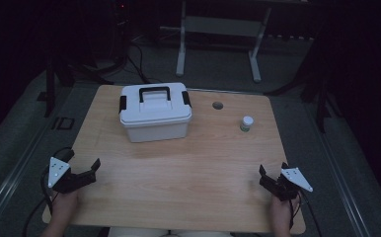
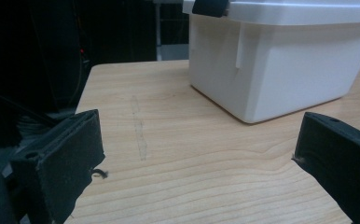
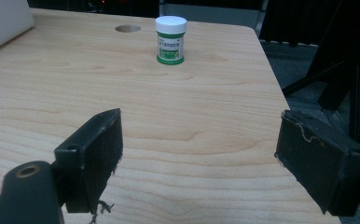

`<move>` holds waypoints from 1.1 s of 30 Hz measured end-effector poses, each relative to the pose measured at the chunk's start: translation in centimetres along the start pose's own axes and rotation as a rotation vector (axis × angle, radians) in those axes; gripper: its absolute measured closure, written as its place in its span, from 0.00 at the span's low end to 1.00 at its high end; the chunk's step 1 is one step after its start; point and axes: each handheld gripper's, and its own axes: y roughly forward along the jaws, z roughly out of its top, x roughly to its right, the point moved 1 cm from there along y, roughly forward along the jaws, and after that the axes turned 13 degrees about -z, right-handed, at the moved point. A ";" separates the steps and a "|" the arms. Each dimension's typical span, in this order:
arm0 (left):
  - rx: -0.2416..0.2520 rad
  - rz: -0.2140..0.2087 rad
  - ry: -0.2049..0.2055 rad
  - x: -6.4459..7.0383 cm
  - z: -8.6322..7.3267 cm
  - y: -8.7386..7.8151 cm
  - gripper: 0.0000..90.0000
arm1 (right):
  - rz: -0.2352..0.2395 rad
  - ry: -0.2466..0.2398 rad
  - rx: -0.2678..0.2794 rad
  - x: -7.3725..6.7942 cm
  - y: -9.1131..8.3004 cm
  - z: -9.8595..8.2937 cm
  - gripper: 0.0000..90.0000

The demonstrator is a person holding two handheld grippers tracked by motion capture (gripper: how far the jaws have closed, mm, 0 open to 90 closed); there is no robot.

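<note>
A white lidded storage box (image 1: 155, 113) with a black handle and black side latches stands at the back left of the wooden table (image 1: 188, 168); its front corner looms ahead in the left gripper view (image 2: 280, 56). A small green jar with a white cap (image 1: 247, 123) stands upright at the back right, also straight ahead in the right gripper view (image 3: 170, 39). My left gripper (image 1: 87, 173) rests at the table's near left edge, open and empty. My right gripper (image 1: 272, 178) sits at the near right edge, open and empty.
A round cable hole (image 1: 218, 105) lies in the table between box and jar, also seen in the right gripper view (image 3: 127, 28). A white metal frame (image 1: 218, 39) stands on the floor behind the table. Dark stand legs flank both sides.
</note>
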 end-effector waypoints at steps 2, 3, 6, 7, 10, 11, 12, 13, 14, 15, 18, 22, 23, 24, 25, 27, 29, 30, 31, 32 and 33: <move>-0.022 0.037 0.011 -0.2 -0.1 0.0 0.01 | -0.002 -0.004 -0.007 -0.1 0.1 0.0 0.16; -0.044 0.041 -0.012 -0.4 -0.1 0.0 0.01 | 0.000 -0.008 -0.014 0.0 0.1 0.0 0.16; -0.054 0.040 -0.089 -1.3 0.0 -0.2 0.01 | 0.007 -0.020 -0.039 -0.3 0.2 0.1 0.16; -0.049 0.036 -0.100 -1.4 0.0 -0.2 0.01 | 0.002 -0.036 -0.048 -0.5 0.2 0.1 0.16; -0.051 0.004 -0.111 -1.7 0.1 -0.3 0.01 | 0.008 -0.041 -0.058 -0.8 0.4 0.5 0.16; -0.064 0.002 -0.099 -1.6 0.1 -0.2 0.01 | 0.022 -0.026 -0.073 -0.9 0.4 0.7 0.16; -0.069 -0.011 -0.090 -1.6 0.2 -0.2 0.01 | 0.054 -0.013 -0.091 -1.0 0.5 0.9 0.16; -0.073 -0.021 -0.085 -1.4 0.4 -0.2 0.01 | 0.079 -0.009 -0.099 -1.2 0.6 1.1 0.16; -0.063 -0.029 -0.084 -1.3 0.5 -0.1 0.01 | 0.099 -0.022 -0.122 -1.5 0.7 1.3 0.16; -0.065 -0.050 -0.081 -1.3 0.6 0.0 0.01 | 0.111 -0.027 -0.129 -1.6 0.7 1.5 0.16; -0.079 -0.060 -0.098 -1.0 0.9 0.6 0.01 | 0.198 -0.011 -0.146 -2.4 1.1 2.0 0.16; -0.095 -0.110 -0.110 -0.9 1.0 1.1 0.01 | 0.320 -0.056 -0.163 -3.9 1.6 2.7 0.16; -0.098 -0.112 -0.106 -0.9 1.1 1.2 0.01 | 0.336 -0.059 -0.170 -4.3 1.8 2.9 0.15; -0.098 -0.115 -0.107 -0.9 1.2 1.3 0.01 | 0.368 -0.056 -0.168 -4.7 2.0 3.2 0.15; -0.100 -0.120 -0.111 -1.0 1.4 1.5 0.01 | 0.381 -0.046 -0.163 -4.9 2.1 3.4 0.15; -0.099 -0.121 -0.117 -1.2 1.6 1.7 0.01 | 0.399 -0.033 -0.169 -5.6 2.5 3.9 0.15; -0.097 -0.121 -0.123 -1.4 1.8 2.0 0.03 | 0.401 -0.058 -0.163 -6.3 2.9 4.3 0.15; -0.091 -0.125 -0.124 -1.5 1.9 2.1 0.05 | 0.404 -0.063 -0.166 -6.6 3.1 4.6 0.16; -0.093 -0.127 -0.126 -1.7 1.9 2.3 0.05 | 0.404 -0.064 -0.163 -6.9 3.4 4.8 0.16; -0.101 -0.125 -0.126 -1.8 2.0 2.5 0.05 | 0.405 -0.067 -0.160 -7.1 3.6 5.0 0.16; -0.105 -0.130 -0.127 -1.9 2.0 2.8 0.05 | 0.409 -0.071 -0.154 -7.4 3.8 5.3 0.16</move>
